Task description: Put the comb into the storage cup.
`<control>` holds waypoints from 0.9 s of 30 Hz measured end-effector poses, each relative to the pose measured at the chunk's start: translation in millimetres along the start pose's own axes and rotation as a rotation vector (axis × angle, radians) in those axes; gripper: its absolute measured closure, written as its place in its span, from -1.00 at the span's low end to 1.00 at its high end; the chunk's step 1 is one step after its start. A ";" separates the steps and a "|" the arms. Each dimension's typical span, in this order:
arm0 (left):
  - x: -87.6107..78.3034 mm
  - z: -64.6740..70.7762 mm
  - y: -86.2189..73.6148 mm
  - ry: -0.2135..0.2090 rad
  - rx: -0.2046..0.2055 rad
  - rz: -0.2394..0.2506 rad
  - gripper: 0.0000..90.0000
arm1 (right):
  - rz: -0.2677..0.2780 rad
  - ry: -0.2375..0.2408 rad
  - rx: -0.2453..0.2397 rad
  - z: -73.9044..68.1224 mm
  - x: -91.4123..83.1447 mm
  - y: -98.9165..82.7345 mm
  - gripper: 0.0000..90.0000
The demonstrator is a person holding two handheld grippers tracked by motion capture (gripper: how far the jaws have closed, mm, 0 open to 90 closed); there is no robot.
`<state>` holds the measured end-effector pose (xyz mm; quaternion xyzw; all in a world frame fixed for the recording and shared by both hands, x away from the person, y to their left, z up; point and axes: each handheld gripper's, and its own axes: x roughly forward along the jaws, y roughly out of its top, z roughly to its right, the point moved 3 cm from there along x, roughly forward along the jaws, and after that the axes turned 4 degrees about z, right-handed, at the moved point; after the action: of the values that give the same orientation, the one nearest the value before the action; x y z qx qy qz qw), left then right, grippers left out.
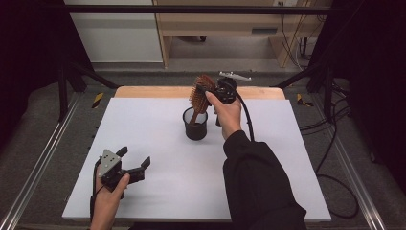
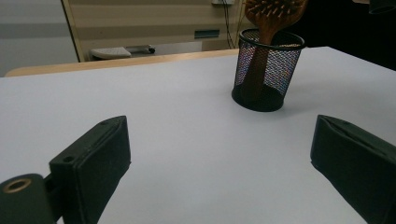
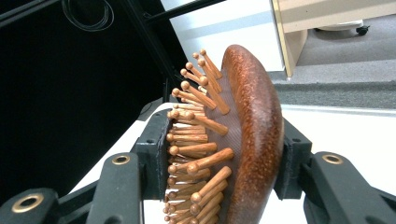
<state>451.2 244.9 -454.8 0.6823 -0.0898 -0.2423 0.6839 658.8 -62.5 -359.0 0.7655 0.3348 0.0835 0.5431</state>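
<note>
- High view: my right gripper (image 1: 205,92) holds a wooden paddle hairbrush (image 1: 200,93) by its head, above a black mesh cup (image 1: 195,125) standing mid-bench; the brush handle already reaches down inside the cup.
- Right gripper view: the jaws are closed across the brush head (image 3: 243,140), one pad against the bristle pins, the other against the smooth back.
- Left gripper view: my left gripper (image 2: 219,163) is wide open and empty, low over the white bench (image 2: 163,112), well apart from the cup (image 2: 267,74).
- Step in hand, as I judge it: seating the brush in the cup. I would keep the handle clear of the rim, lower until it reaches the base, and only then part the jaws, since a tall brush leaning on a light cup could tip it.
- Edges and room: the cup stands nearer the far edge than the near one, with bare bench on all sides; the left gripper has open room to steady the cup if needed.
</note>
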 end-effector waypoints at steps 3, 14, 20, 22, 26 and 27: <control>0.1 -0.1 0.0 0.000 -0.001 0.000 -0.88 | -0.004 -0.002 -0.004 -0.3 1.2 0.4 0.08; 0.0 -0.2 0.1 -0.001 -0.003 0.001 -0.88 | -0.014 -0.014 -0.009 4.4 2.1 1.0 0.05; 0.0 -0.2 0.1 -0.001 -0.003 0.002 -0.88 | -0.016 -0.018 -0.011 5.2 1.8 1.1 0.04; -0.1 -0.2 0.2 0.000 -0.003 0.002 -0.88 | -0.017 -0.019 -0.011 5.2 1.8 1.1 0.04; -0.1 -0.3 0.2 0.000 -0.003 0.002 -0.88 | -0.019 -0.024 -0.014 6.4 1.9 1.1 0.03; -0.1 -0.3 0.2 0.000 -0.003 0.002 -0.88 | -0.019 -0.024 -0.014 6.4 1.9 1.1 0.03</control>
<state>451.3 245.2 -454.6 0.6810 -0.0902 -0.2419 0.6853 663.9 -66.5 -361.0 0.7593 0.3349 0.0717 0.5533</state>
